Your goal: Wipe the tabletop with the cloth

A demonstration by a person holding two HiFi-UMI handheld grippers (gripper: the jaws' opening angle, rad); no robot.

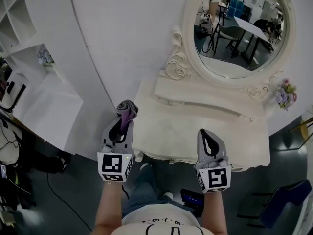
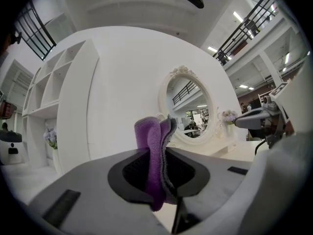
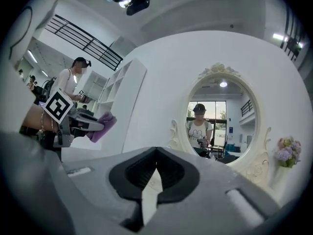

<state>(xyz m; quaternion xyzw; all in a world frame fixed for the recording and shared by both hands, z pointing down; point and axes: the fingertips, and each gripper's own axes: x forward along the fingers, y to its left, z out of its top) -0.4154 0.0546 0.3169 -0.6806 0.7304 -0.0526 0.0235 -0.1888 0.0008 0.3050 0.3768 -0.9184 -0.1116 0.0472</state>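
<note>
Off the front left corner of the tabletop (image 1: 195,124), my left gripper (image 1: 125,117) pinches the cloth (image 1: 128,108) upright, with the surface ahead to its right; my right gripper (image 1: 208,140), pressed together, is empty.

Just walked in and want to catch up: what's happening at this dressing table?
A person stands at the white dressing table with a gripper in each hand. The left gripper is clamped on a folded purple cloth, held by the tabletop's left end. The right gripper is shut and empty. The cloth doesn't appear to be down on the surface yet.
</note>
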